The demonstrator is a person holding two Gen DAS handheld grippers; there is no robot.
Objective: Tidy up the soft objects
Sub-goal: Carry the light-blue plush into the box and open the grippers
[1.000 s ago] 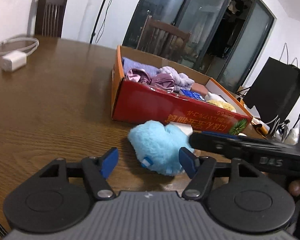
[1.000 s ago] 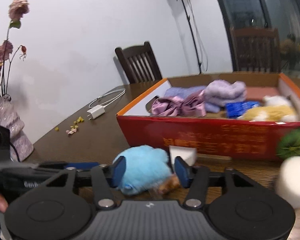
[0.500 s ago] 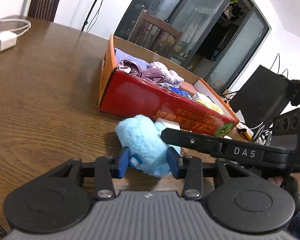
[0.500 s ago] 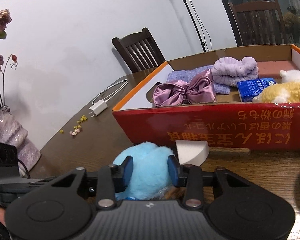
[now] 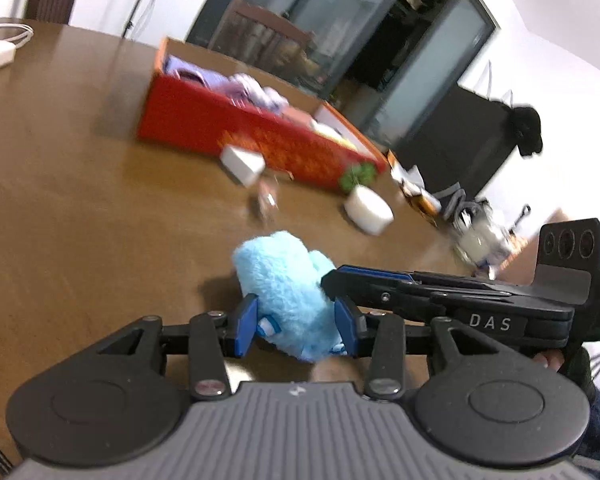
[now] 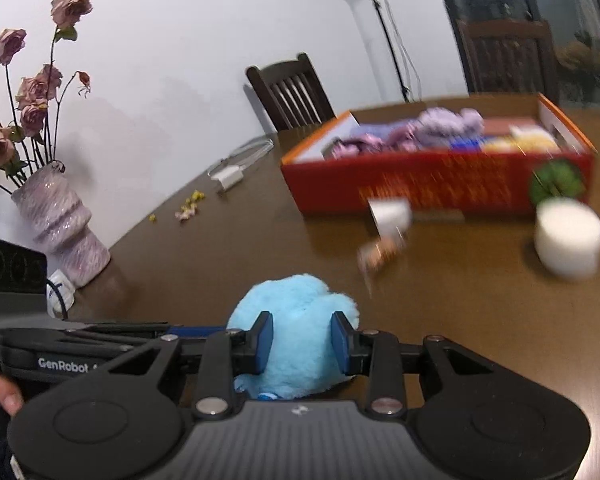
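A fluffy light-blue plush toy [image 5: 288, 292] is held between both grippers above the wooden table. My left gripper [image 5: 296, 328] is shut on its near end. My right gripper [image 6: 302, 342] is shut on the same plush [image 6: 296, 308] from the other side. The red cardboard box [image 5: 228, 128] with purple cloths and other soft items stands farther back on the table; it also shows in the right wrist view [image 6: 436, 184]. A white sponge block [image 5: 242, 164] lies in front of the box.
A white pot with a green plant [image 6: 566, 236] stands right of the box front. A small wrapped item [image 6: 380, 254] lies near the sponge. A pink vase of dried roses [image 6: 60, 224] is at the left. A white charger with cable [image 6: 230, 176] lies beyond.
Both grippers closed on the blue plush and pulled it back from the box; the box, sponge and pot now look farther away.
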